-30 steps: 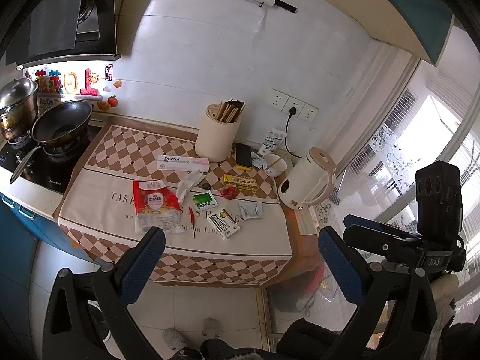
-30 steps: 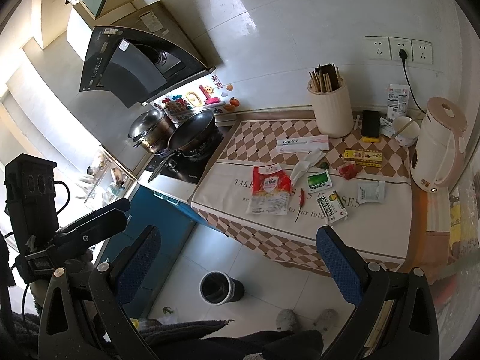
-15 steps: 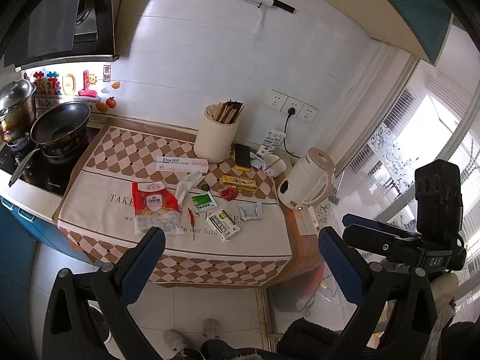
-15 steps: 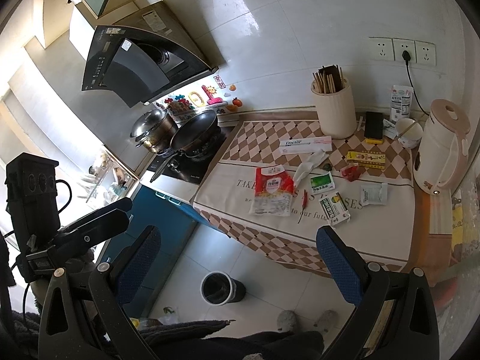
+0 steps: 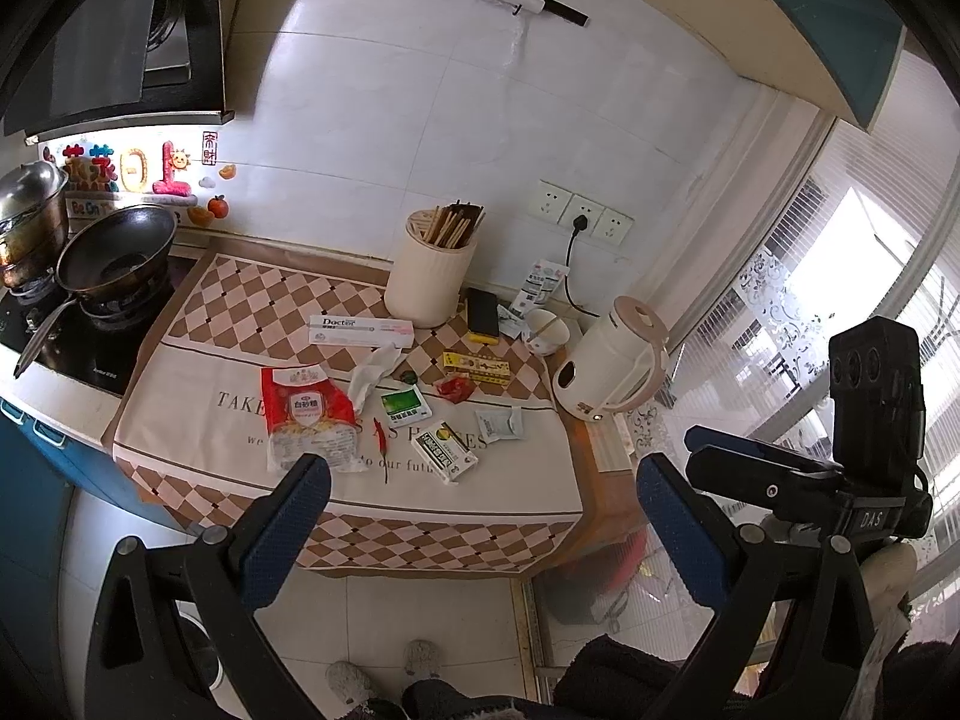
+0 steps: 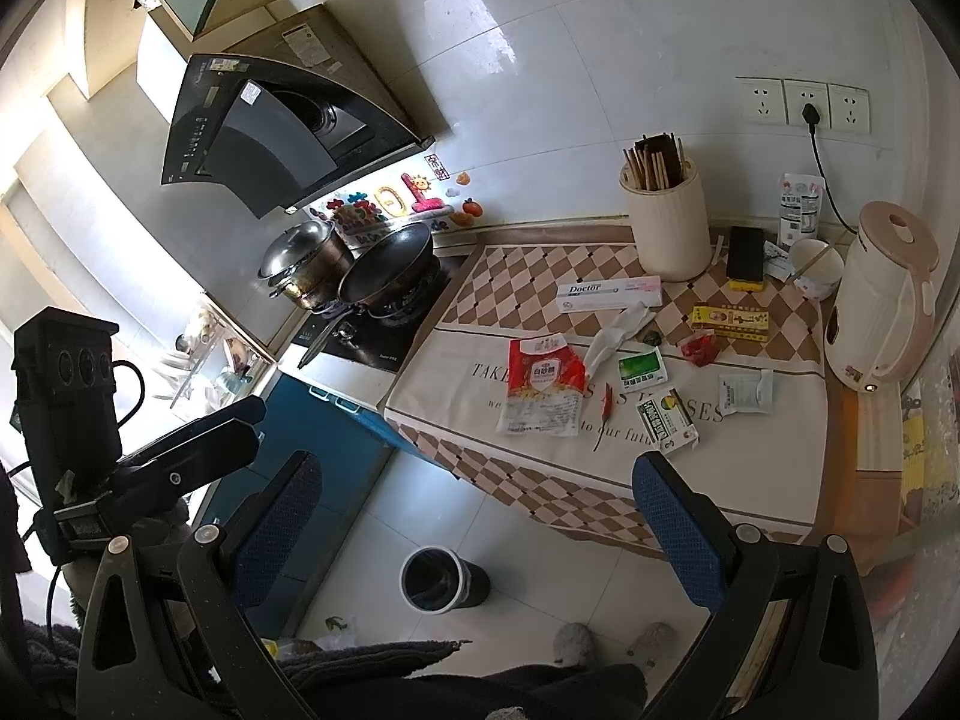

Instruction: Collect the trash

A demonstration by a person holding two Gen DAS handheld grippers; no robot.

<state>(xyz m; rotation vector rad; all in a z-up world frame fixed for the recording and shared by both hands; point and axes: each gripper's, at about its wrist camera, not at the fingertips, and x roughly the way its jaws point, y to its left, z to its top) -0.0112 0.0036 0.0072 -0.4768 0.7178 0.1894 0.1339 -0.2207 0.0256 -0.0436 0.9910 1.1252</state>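
Observation:
Litter lies on the checked cloth [image 5: 240, 312] over the counter: a red and clear snack bag [image 5: 306, 414] [image 6: 543, 387], a crumpled tissue [image 5: 372, 369], a green sachet [image 5: 405, 407], a red wrapper [image 5: 454, 387], a white sachet [image 5: 498, 423], a green-white carton [image 5: 445, 450], a yellow box [image 5: 476, 363] and a red chilli [image 5: 381, 438]. A black bin [image 6: 435, 577] stands on the floor below the counter's front edge. My left gripper [image 5: 480, 480] and right gripper [image 6: 474, 474] hover high and well back from the counter, both open and holding nothing.
A cream kettle [image 5: 606, 360] stands at the counter's right end, a chopstick holder [image 5: 429, 276] at the back, with a phone [image 5: 483, 315], a cup [image 5: 546, 330] and a Doctor toothpaste box [image 5: 360, 329]. A wok [image 5: 114, 258] and pot [image 5: 30, 210] sit on the hob at left. A person's slippers [image 5: 384, 669] show below.
Both views drift only slightly. Nothing on the counter has moved, and both grippers stay open.

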